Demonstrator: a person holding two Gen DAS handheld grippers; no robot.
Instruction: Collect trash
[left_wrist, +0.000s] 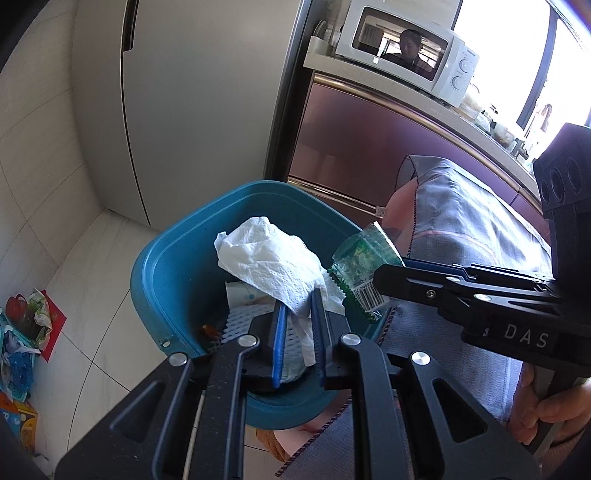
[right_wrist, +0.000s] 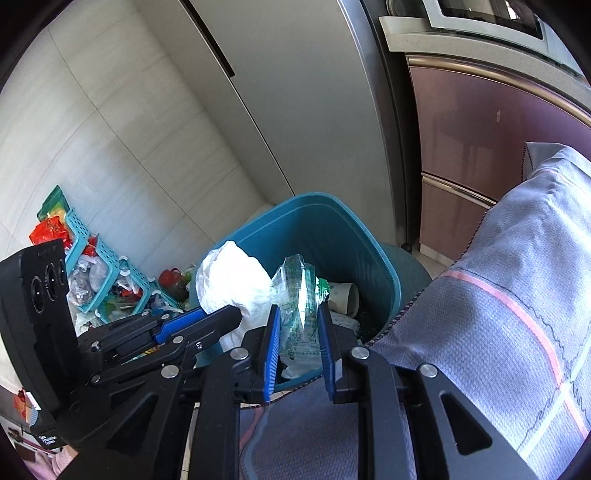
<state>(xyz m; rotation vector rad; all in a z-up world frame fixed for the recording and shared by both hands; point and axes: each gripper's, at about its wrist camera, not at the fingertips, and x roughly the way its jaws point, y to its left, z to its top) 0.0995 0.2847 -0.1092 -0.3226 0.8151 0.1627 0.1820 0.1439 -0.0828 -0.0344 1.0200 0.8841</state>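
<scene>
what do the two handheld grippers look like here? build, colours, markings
Both alike: the left gripper and right gripper have matte black linkage arms with silver pivot screws and ribbed blue pads. Each carries a black block with three round recesses. White letters "DAS" mark the right one's body. No cables visible.

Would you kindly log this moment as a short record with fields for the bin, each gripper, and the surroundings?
bin: teal bin, open, paper cup inside
left gripper: shut on white paper towel, over the bin
right gripper: shut on clear green-printed plastic wrapper, over the bin
beside the bin: grey checked cloth
floor: teal baskets with mixed litter by the wall
</scene>
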